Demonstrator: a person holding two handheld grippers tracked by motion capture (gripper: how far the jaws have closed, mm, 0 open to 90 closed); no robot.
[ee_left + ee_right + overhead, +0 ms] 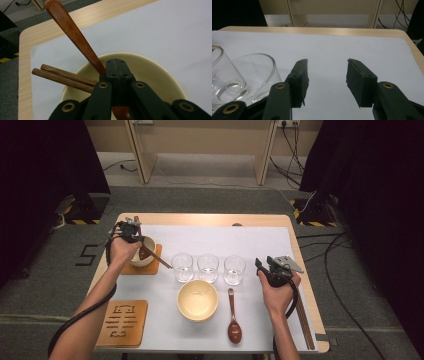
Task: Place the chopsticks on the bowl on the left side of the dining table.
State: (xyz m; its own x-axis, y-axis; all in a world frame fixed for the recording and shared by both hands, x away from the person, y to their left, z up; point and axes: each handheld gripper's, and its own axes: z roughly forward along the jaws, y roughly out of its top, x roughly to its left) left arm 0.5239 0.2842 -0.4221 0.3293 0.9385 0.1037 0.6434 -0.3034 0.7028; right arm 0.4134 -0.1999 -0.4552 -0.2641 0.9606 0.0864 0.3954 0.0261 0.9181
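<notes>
High view: white mat (pixel 250 240) over wooden table (pixel 210 218); at nine o'clock, small cream bowl (pixel 145 260) on a wooden coaster (pixel 155 265), chopsticks (pixel 159 261) resting across. Left gripper (pixel 131 231) over that bowl, jaws pinched on a wooden spoon (pixel 72 32) dipping into it. Right gripper (pixel 327 82) at three o'clock, jaws spread, nothing between, just beside a glass (pixel 244 75).

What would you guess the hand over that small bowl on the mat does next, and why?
Probably open the fingers and let go. The left gripper is shut on the brown wooden spoon, whose scoop end already sits down inside the small cream bowl, beside the pair of dark wooden chopsticks leaning on its rim. The spoon looks placed, so release seems the natural step.
</notes>
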